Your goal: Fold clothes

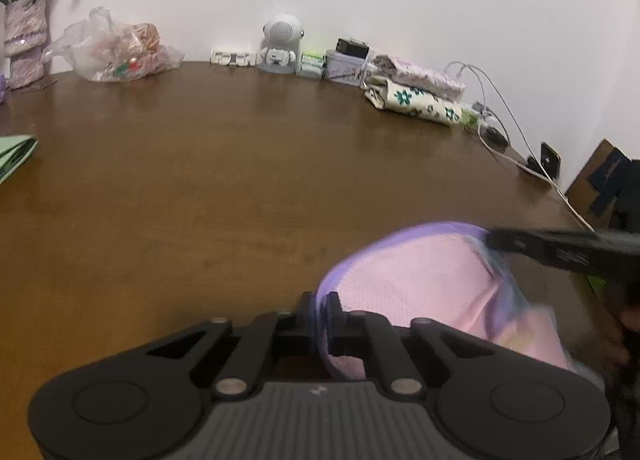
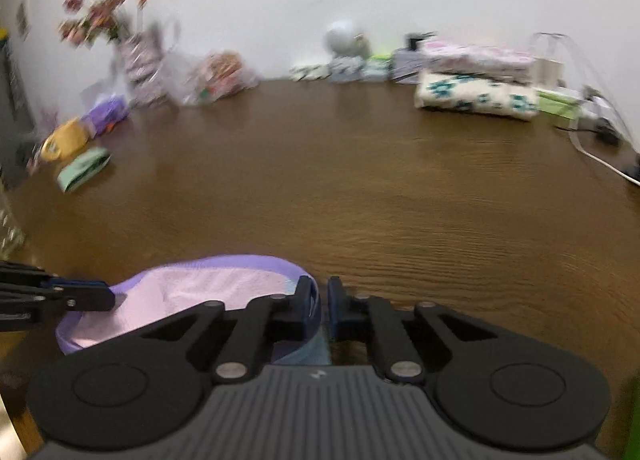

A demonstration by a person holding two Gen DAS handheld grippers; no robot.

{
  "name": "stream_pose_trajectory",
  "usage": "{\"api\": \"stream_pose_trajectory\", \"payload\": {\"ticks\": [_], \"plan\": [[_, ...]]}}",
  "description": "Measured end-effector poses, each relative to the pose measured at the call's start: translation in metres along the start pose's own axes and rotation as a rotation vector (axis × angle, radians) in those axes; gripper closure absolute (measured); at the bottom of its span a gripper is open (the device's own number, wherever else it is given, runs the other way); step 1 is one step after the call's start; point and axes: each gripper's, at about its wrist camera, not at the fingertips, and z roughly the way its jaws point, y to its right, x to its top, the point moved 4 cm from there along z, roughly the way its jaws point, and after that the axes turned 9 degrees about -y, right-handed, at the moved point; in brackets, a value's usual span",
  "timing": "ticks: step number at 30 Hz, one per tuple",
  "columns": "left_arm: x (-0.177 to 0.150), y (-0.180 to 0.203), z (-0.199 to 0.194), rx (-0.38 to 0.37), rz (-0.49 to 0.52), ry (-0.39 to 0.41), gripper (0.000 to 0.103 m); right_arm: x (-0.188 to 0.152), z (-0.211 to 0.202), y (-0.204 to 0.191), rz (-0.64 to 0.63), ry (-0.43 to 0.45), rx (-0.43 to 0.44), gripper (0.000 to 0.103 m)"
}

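No writing I can read. My left gripper [image 1: 322, 318] is clamped on the pink garment [image 1: 416, 280] at the near table [image 1: 240, 179] edge — right gripper [image 2: 323, 310] pinches its purple hem [image 2: 224, 262] too.

The small pink knit garment with a lilac band along its edge [image 1: 408, 272] is bunched rather than flat, held up just above the near part of the brown wooden table [image 1: 200, 179]. Its lilac edge arches over the top (a pale blue patch shows at one end), and opposite ends are pinched.
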Motion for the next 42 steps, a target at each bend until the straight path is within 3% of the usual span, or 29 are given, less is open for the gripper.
{"api": "stream_pose_trajectory", "payload": {"ticks": [8,11,13,14,15,16,17,21,22,25,26,27,29,30,35,42], "plan": [[0.033,0.022,0.0,0.012,0.033,0.107,0.101,-0.006,-0.041,0.036,0.079,0.079,-0.063,0.101],[0.036,0.021,0.003,0.046,0.013,0.088,0.096,-0.007,-0.04,0.039,0.074,0.061,-0.041,0.1],[0.035,0.016,0.003,0.068,-0.009,0.054,0.09,-0.007,-0.035,0.036,0.065,0.042,-0.013,0.094],[0.033,0.015,0.0,0.075,-0.008,0.056,0.084,-0.005,-0.032,0.034,0.06,0.035,0.001,0.084],[0.031,0.013,-0.004,0.083,-0.007,0.057,0.076,-0.003,-0.029,0.031,0.056,0.032,0.013,0.066],[0.028,0.012,-0.007,0.093,-0.006,0.055,0.071,0.0,-0.025,0.026,0.049,0.033,0.026,0.062],[0.026,0.01,-0.01,0.1,-0.005,0.05,0.063,0.003,-0.021,0.022,0.041,0.03,0.035,0.062],[0.019,0.004,-0.005,0.11,-0.001,0.01,0.063,0.012,0.002,0.01,0.029,-0.007,0.029,0.064],[0.019,0.003,-0.003,0.109,-0.005,0.003,0.063,0.012,0.008,0.009,0.031,-0.021,0.021,0.065],[0.02,0.002,0.004,0.087,-0.011,-0.011,0.065,0.01,0.019,0.006,0.031,-0.053,0.027,0.09],[0.02,0.004,0.007,0.077,-0.008,-0.021,0.07,0.009,0.021,0.004,0.025,-0.058,0.032,0.096],[0.021,0.006,0.01,0.076,0.004,-0.019,0.084,0.008,0.021,0.003,0.018,-0.057,0.027,0.098],[0.022,0.01,0.015,0.073,0.017,-0.013,0.099,0.006,0.021,0.003,0.013,-0.047,0.009,0.1],[0.024,0.011,0.017,0.071,0.02,-0.009,0.1,0.005,0.019,0.005,0.019,-0.04,0.0,0.101],[0.033,0.021,0.014,0.023,0.03,0.035,0.102,0.002,-0.001,0.019,0.058,0.013,-0.032,0.101],[0.035,0.048,-0.036,-0.025,0.099,0.173,0.102,-0.004,-0.05,0.027,0.054,0.117,0.052,0.101]]}}
